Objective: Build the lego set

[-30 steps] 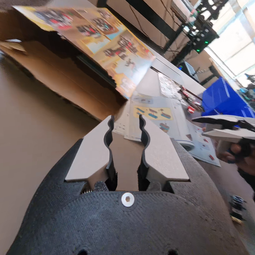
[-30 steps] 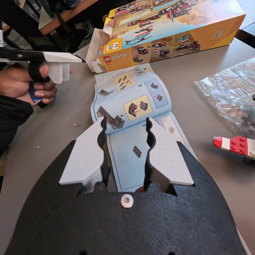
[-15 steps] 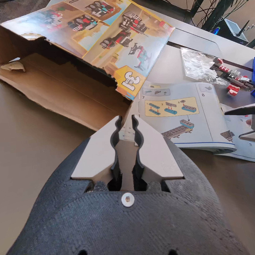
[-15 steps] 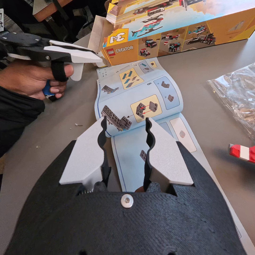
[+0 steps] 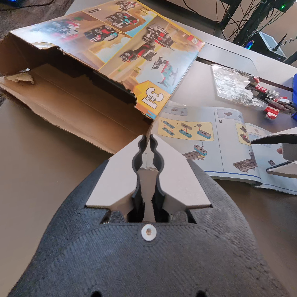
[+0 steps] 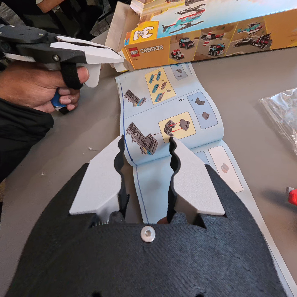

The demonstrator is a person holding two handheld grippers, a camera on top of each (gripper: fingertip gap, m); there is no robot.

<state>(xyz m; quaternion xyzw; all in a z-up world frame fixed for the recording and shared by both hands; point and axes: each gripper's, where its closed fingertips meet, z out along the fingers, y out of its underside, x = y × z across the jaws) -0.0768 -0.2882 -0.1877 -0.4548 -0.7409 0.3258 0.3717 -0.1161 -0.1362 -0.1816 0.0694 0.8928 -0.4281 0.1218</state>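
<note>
The opened set box (image 5: pixel 144 48) lies on the table with its torn end towards me; it also shows in the right wrist view (image 6: pixel 209 24). The instruction booklet (image 5: pixel 209 152) lies open beside it, curled at the fold (image 6: pixel 160 112). My left gripper (image 5: pixel 147 139) is almost fully shut, with only a narrow slit between the pads. Its tips are at the edge of the box's brown end flap (image 5: pixel 112 120); I cannot tell whether they pinch it. From the side (image 6: pixel 123 60) it looks closed. My right gripper (image 6: pixel 147 138) is open and empty, low over the booklet (image 5: pixel 260 155).
A clear plastic bag of parts (image 5: pixel 233 85) lies right of the box (image 6: pixel 282 112). A partly built red, black and white model (image 5: pixel 273 99) sits beyond it, with its red end at the right edge (image 6: pixel 292 197). A blue bin (image 5: pixel 294 90) stands far right. A hand (image 6: pixel 40 86) holds the left gripper. The left gripper is farther from the fold (image 6: pixel 160 112), some 12 cm, than the right, some 4 cm.
My left gripper has tilted down, moved up to the box flap and closed from half open to nearly shut. My right gripper has moved forward over the booklet, staying open.
</note>
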